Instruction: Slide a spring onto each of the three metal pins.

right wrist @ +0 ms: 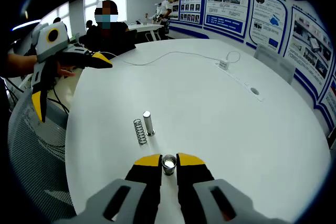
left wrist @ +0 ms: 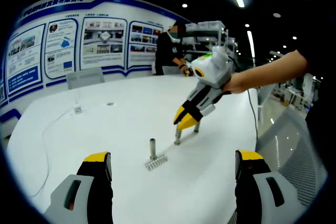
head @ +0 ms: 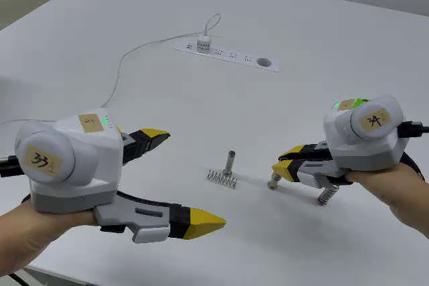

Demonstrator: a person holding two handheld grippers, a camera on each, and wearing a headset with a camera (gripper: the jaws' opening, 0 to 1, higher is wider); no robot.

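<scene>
Spring: loose silver coil spring (head: pixel 222 179) lies on white table (head: pixel 268 118) beside bare upright steel pin (head: pixel 230 162). Likely light, squashy, rolls; pinch mid-coil. Left tool (head: pixel 193 177) wide apart; right tool (head: pixel 281 163) clamped on spring-fitted pin (right wrist: pixel 168 164).

Head view: high, facing forward and down over the bench (head: pixel 281 5). Left gripper view: low, facing across toward the bare pin (left wrist: pixel 153 148), middling near. Right gripper view: low, very close on the sprung pin (right wrist: pixel 168 164) between its jaws. All three share bare pin and loose spring (right wrist: pixel 139 130).
</scene>
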